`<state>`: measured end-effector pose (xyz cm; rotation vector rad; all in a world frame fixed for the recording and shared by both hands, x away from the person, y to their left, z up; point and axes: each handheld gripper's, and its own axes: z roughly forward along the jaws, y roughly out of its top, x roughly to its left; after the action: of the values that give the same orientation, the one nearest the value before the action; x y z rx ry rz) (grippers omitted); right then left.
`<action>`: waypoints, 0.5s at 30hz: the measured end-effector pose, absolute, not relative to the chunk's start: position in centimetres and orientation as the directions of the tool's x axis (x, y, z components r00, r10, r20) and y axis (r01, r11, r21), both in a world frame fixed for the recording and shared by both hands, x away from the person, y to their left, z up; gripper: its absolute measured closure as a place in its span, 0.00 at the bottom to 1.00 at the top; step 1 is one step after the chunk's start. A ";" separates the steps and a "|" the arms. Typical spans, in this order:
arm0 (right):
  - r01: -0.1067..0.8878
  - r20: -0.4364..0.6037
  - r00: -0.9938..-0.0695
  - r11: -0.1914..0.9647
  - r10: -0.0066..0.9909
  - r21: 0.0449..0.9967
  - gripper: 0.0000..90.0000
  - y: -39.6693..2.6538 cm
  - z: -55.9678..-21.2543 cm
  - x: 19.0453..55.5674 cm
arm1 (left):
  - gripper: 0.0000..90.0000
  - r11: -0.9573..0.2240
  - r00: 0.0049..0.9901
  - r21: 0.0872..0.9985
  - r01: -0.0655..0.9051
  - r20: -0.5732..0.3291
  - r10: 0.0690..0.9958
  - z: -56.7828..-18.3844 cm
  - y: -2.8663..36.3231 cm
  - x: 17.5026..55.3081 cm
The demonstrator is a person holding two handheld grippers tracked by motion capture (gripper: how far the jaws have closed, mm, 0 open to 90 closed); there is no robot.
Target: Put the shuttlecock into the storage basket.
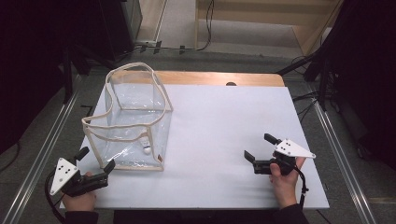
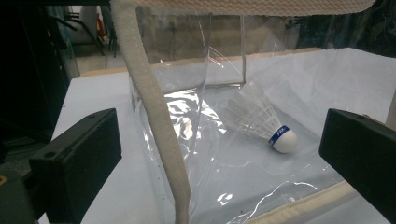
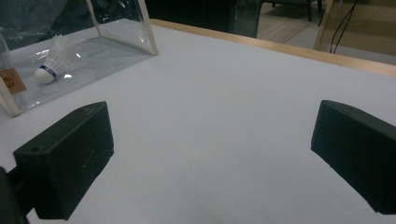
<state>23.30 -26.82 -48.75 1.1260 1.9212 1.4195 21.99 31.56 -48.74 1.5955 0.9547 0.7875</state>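
Note:
A clear plastic bag (image 1: 133, 116) with cream trim stands upright on the left of the white table (image 1: 224, 121). A white shuttlecock (image 1: 146, 147) with a blue band lies on its side inside, near the bag's front corner. My left gripper (image 1: 97, 158) is open at the bag's near left corner, and its jaws straddle the cream corner trim (image 2: 159, 116) without closing on it. Through the plastic, the shuttlecock (image 2: 275, 130) lies beyond the left gripper (image 2: 219, 156). My right gripper (image 1: 258, 146) is open over bare table at the right; in its own view the right gripper (image 3: 210, 158) holds nothing. The bag (image 3: 121, 23) and shuttlecock (image 3: 46, 70) lie far to its left.
The wooden table edge (image 1: 219, 78) shows at the back. Metal rails (image 1: 336, 144) run along both sides of the table, with dark equipment and cables (image 1: 308, 98) beyond. A small brown label (image 3: 13, 81) sits on the bag's corner.

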 end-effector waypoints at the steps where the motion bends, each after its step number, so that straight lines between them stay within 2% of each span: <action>1: 0.330 0.081 -0.530 0.117 0.844 0.937 0.00 -27.2 -49.0 23.2 | 0.00 -0.112 0.462 0.977 0.184 0.015 0.887 -48.7 31.6 22.0; 15: 0.358 0.094 -0.454 0.085 0.886 0.930 0.00 -32.3 -50.4 21.7 | 0.00 -0.113 0.461 0.976 0.184 0.016 0.887 -48.7 31.5 22.0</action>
<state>21.66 -32.26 -50.38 1.2227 1.8613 1.3619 22.00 31.55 -48.75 1.5955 0.9550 0.7880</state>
